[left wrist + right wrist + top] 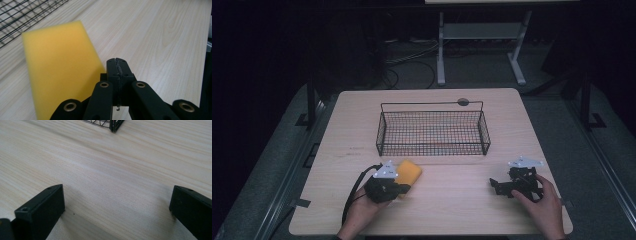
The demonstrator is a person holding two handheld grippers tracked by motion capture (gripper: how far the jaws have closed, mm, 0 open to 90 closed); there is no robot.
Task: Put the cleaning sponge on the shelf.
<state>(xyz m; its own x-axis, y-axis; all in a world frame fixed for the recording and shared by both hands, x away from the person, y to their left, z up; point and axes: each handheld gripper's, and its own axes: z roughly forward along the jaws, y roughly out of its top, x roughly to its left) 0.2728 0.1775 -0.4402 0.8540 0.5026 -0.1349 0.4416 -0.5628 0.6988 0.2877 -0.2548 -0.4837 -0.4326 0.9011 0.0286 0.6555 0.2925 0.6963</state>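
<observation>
A yellow sponge (409,171) lies flat on the wooden table (452,205), in front of the left end of a black wire basket (432,132). My left gripper (403,189) rests at the sponge's near edge. In the left gripper view its jaws are pressed together with nothing between them, so the left gripper (117,65) is shut, and the sponge (57,72) lies just to the left of the jaws. My right gripper (495,185) sits on the table at the front right. The right gripper (117,205) stands wide open over bare wood.
The basket looks empty, and its near corner (112,123) shows far ahead in the right gripper view. A small dark disc (463,102) lies behind the basket. The table's front edge runs just under both hands. A metal stand (482,45) is on the dark floor beyond.
</observation>
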